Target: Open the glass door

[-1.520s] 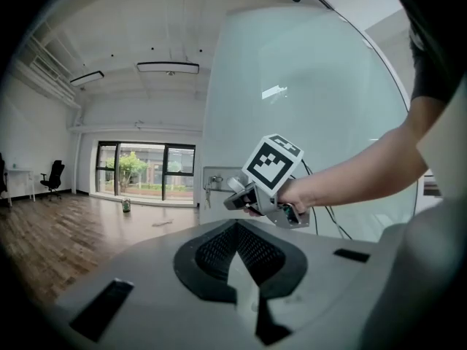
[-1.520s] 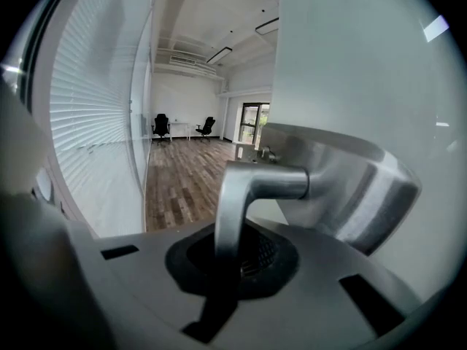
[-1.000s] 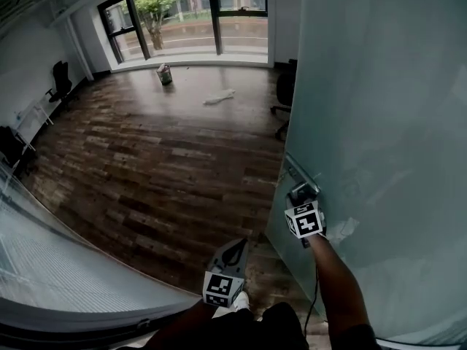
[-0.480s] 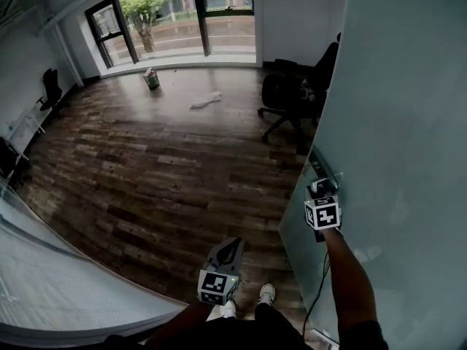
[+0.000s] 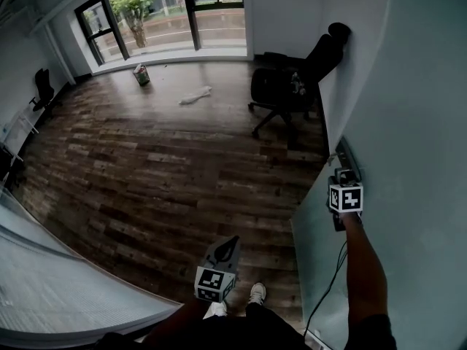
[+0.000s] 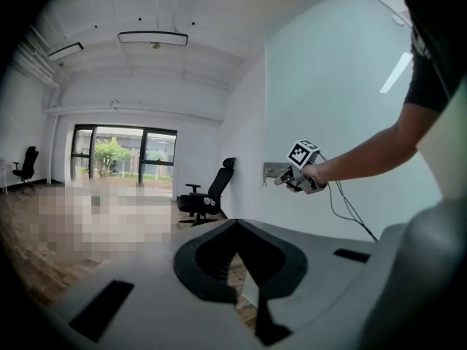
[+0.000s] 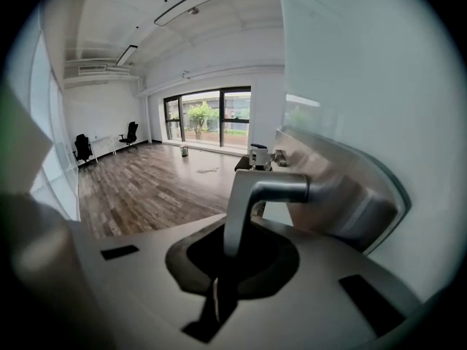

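Note:
The frosted glass door [image 5: 408, 122] fills the right side of the head view and stands swung open. My right gripper [image 5: 342, 178] is shut on its metal lever handle [image 5: 340, 160]. In the right gripper view the bent lever [image 7: 255, 195] runs down between the closed jaws [image 7: 225, 252], out from a steel plate on the door [image 7: 350, 64]. My left gripper [image 5: 229, 246] hangs low in the doorway with its jaws together and nothing in them. The left gripper view shows its own jaws [image 6: 237, 268], and past them the right gripper [image 6: 290, 180] at the handle plate [image 6: 271, 169].
A black office chair [image 5: 281, 86] stands beyond the door's edge by the white wall. A wooden floor [image 5: 146, 166] stretches to tall windows [image 5: 168, 13], with a small can [image 5: 141, 74] and white cloth [image 5: 195, 95] on it. A frosted glass panel [image 5: 58, 290] lies lower left.
The door has swung further open toward the right, with my right gripper riding on the handle. The office chair behind the door's edge has come into full view.

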